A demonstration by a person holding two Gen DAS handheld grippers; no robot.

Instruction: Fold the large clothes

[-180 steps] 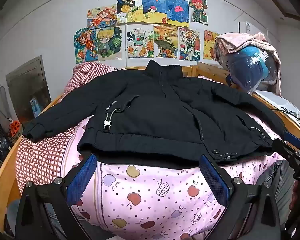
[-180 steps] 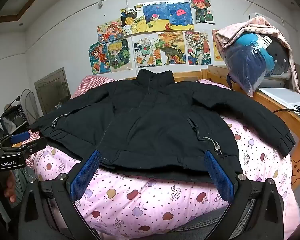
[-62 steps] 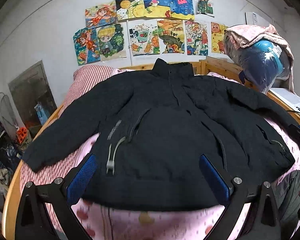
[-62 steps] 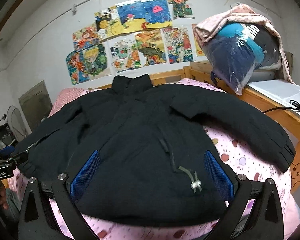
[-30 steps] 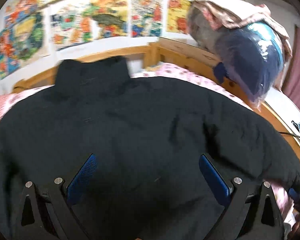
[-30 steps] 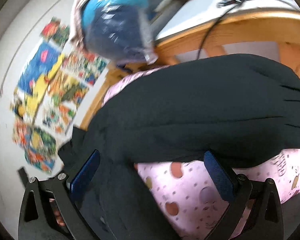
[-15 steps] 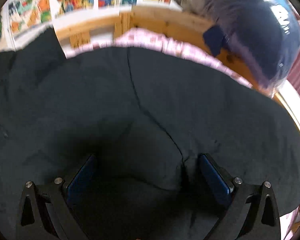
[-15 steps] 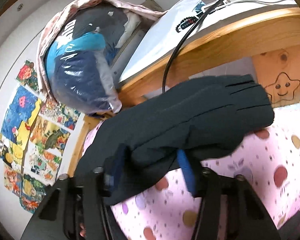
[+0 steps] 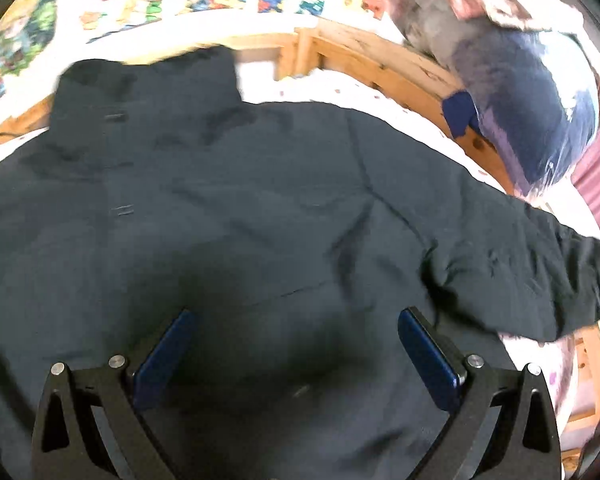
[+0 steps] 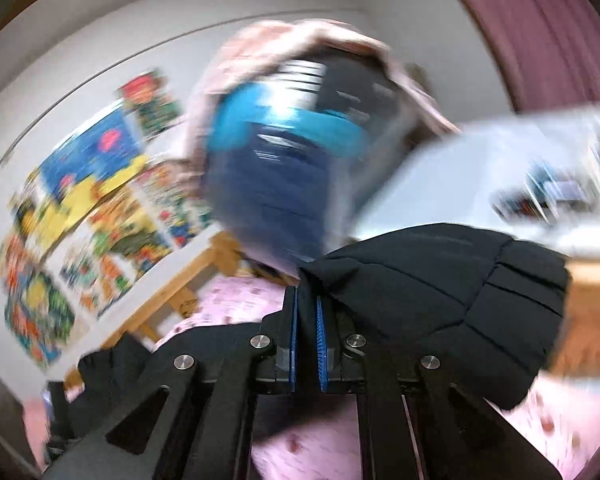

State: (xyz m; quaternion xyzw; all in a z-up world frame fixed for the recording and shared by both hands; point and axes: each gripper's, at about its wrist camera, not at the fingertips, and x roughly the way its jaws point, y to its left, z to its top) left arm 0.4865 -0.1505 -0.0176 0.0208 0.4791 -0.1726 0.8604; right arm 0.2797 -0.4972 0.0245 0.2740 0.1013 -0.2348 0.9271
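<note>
Bed (image 9: 400,92) carries the jacket (image 9: 220,220), spread front-up, collar toward the wall with the drawings (image 10: 80,208). Your left gripper (image 9: 296,344) sits low over the jacket's chest, jaws wide apart, nothing between them. Your right gripper (image 10: 306,320) has jaws clamped on the sleeve (image 10: 460,292) near the cuff, sleeve raised off the bed; right view is blurred

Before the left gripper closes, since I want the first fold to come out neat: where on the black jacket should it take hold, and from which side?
Probably the chest panel beside the armpit seam, from above. The left gripper hangs open over the flat black jacket, while the right gripper is shut on the sleeve.
</note>
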